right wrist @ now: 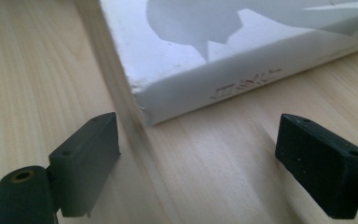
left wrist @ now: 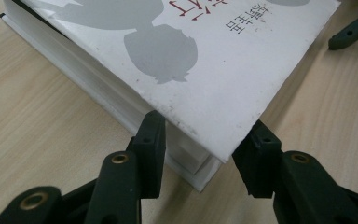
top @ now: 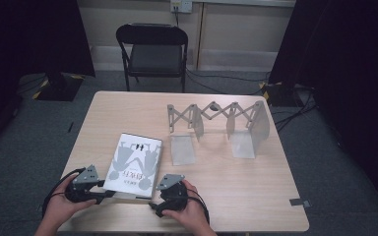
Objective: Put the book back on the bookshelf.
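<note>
Book [top: 134, 163] before rack [top: 216, 118] (on table [top: 256, 196]).

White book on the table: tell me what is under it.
The white book lies flat on the wooden table; bare wood surrounds it. The left gripper straddles its near corner, one jaw tucked below the overhanging cover. Anything beneath the book's middle is covered.

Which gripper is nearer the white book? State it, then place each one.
Left. The left gripper has its jaws on either side of the white book's near corner, touching it. The right gripper sits just short of the other near corner, jaws open, not touching.
</note>
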